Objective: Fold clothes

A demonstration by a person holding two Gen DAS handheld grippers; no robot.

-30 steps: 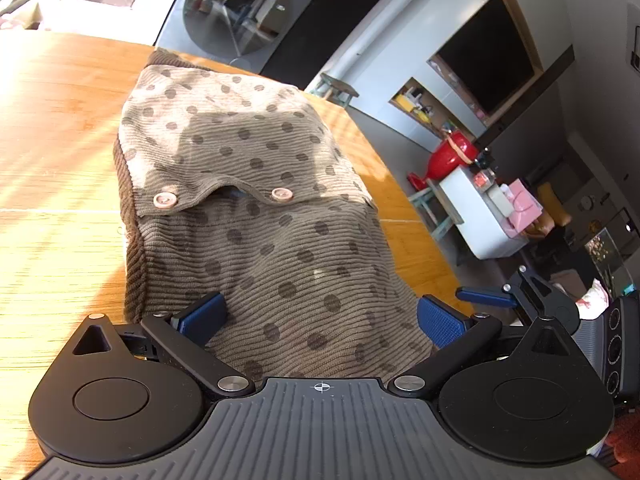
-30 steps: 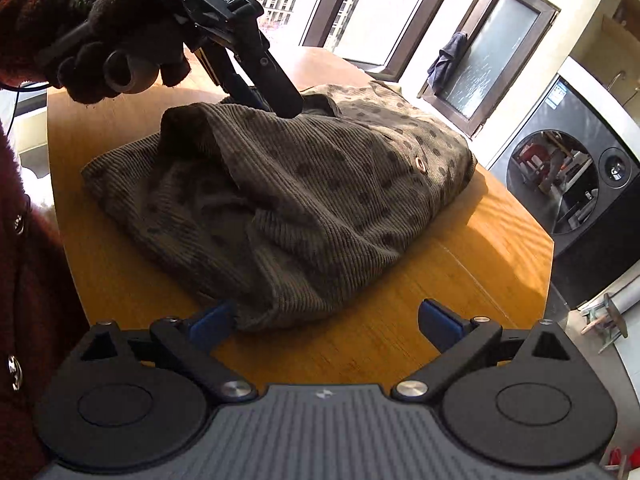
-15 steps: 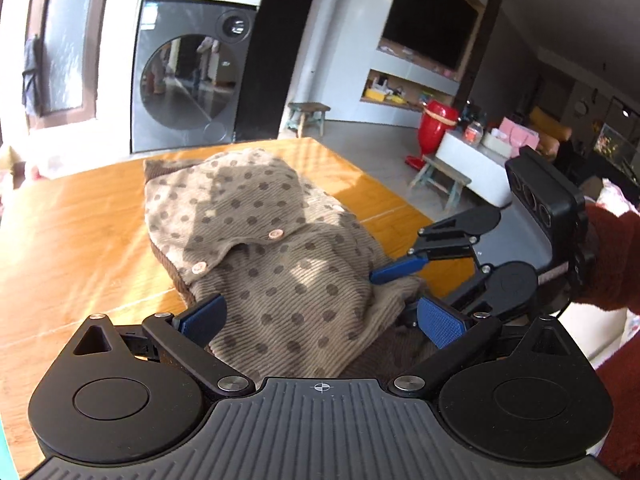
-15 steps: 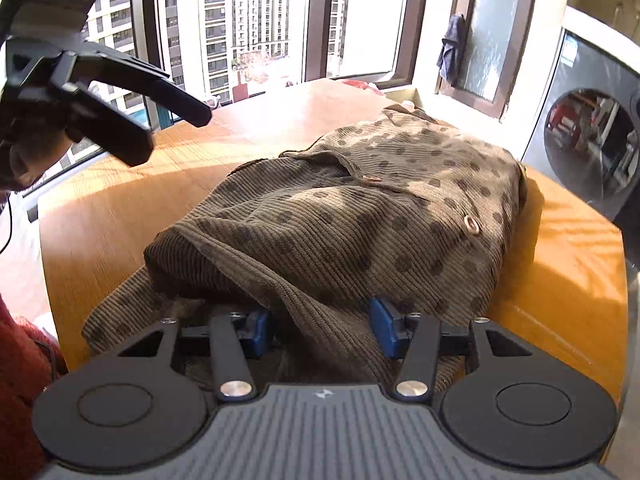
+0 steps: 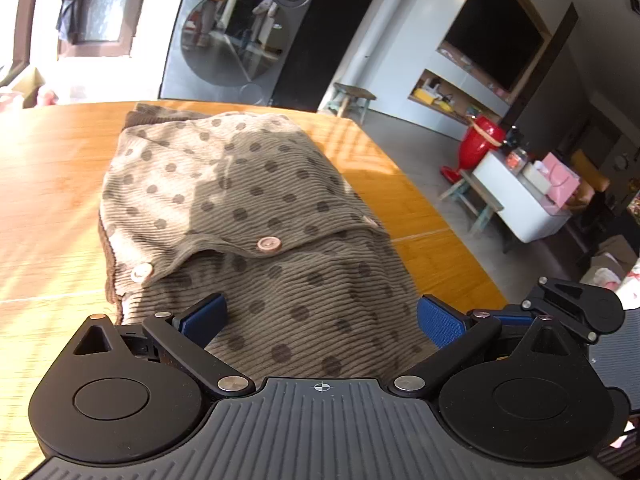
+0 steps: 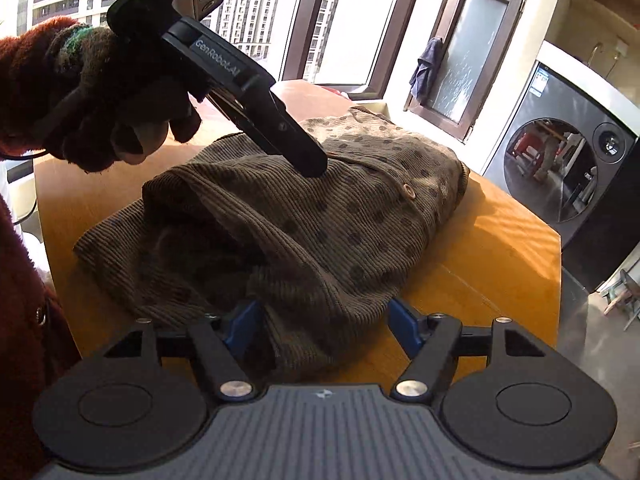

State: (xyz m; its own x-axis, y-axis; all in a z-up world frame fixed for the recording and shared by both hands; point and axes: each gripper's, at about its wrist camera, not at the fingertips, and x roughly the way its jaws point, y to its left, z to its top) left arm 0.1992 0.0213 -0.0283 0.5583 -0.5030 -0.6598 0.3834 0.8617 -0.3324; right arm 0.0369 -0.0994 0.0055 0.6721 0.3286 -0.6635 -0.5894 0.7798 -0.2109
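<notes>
Right jaws reopened over folded cardigan

Right gripper (image 6: 324, 322), half-closed on the cardigan (image 6: 320, 216) hem before, now spread; left gripper (image 5: 320, 316) open, back at frame centre.

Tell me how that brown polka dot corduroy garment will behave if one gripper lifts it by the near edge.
The garment will probably sag and unfold: it already slumps in soft folds on the wooden table. Its ribbed weave likely grips the blue pads well. It looks thick, so probably somewhat heavy for cloth.

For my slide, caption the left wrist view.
Open left hand-held gripper over a folded polka-dot cardigan on a wooden table.
</notes>
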